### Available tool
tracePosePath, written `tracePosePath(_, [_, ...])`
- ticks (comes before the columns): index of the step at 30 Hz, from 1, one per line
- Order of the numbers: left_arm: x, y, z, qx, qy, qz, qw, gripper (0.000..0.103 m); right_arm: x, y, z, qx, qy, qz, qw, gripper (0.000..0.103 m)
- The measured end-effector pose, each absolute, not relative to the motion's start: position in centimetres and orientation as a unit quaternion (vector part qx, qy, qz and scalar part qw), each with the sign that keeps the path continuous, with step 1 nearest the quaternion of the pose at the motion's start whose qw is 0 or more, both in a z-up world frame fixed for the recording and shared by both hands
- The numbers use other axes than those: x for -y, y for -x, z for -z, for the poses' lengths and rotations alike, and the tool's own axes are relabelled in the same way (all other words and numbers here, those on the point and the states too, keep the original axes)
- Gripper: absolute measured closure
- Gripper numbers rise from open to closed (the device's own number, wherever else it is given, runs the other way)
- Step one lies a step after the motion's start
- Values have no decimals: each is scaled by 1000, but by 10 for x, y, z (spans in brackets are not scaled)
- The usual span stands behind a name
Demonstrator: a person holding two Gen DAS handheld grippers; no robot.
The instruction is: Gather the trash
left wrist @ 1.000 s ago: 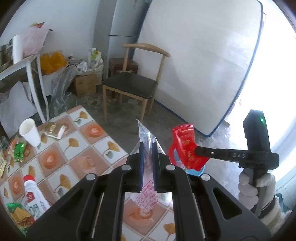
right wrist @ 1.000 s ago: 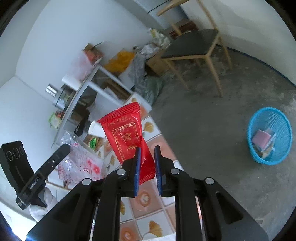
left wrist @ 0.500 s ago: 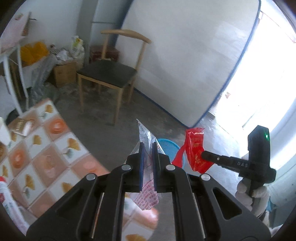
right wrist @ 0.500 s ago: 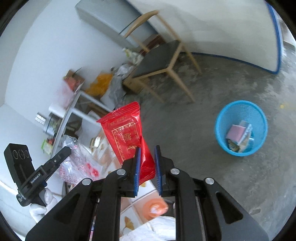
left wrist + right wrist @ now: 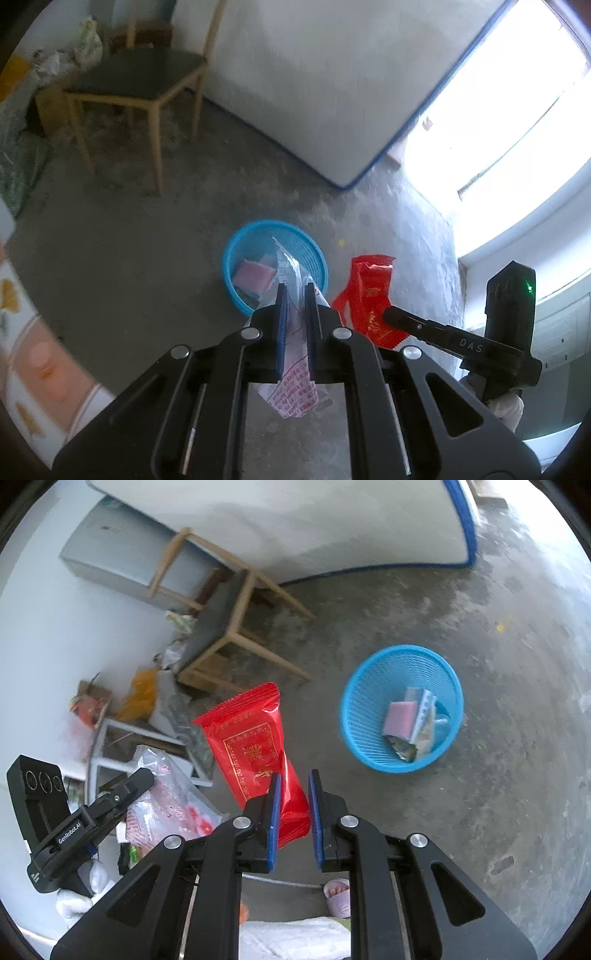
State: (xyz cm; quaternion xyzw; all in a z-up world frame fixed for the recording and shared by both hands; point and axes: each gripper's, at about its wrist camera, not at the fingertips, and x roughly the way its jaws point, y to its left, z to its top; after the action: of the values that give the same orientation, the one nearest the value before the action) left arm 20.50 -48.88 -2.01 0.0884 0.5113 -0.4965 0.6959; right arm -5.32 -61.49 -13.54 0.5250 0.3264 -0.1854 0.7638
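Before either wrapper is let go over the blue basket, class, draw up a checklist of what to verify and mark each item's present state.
1. Left gripper clamps the clear printed wrapper: ok.
2. Right gripper clamps the red wrapper: ok.
3. Blue basket upright, mouth open: ok.
4. Room left in the basket: ok.
5. Either wrapper directly above the basket: cannot tell.

Bare floor (image 5: 480, 830) rings the blue basket (image 5: 364, 746) — the chair (image 5: 147, 85) seems well apart.
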Motion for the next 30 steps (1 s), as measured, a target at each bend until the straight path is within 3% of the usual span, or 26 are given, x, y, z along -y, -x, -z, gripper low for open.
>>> tracePosePath(7, [549, -218, 73, -543, -101, 492, 672, 95, 650, 35, 178, -339, -546, 213, 736, 88])
tracePosePath(9, [569, -222, 85, -543, -95, 492, 674, 89, 664, 29, 190, -338, -548, 229, 730, 86])
tracePosePath(11, [587, -226, 99, -545, -86, 488, 676, 65, 682, 26, 206, -328, -550, 254, 725, 82])
tracePosePath(12, [594, -227, 104, -545, -82, 490, 676, 62, 691, 24, 218, -327, -549, 264, 722, 67])
tracePosePath(13, [599, -226, 109, -545, -84, 488, 676, 59, 697, 25, 229, -331, -548, 275, 717, 60])
tracePosePath(16, [597, -222, 115, -554, -68, 501, 662, 58, 704, 29, 250, -341, -548, 294, 705, 60])
tracePosePath(24, [545, -231, 72, -521, -33, 518, 677, 58, 700, 51, 252, -324, -535, 315, 714, 60])
tracePosePath(30, [479, -233, 3, -482, -14, 510, 712, 44, 670, 43, 217, -318, -474, 296, 766, 60])
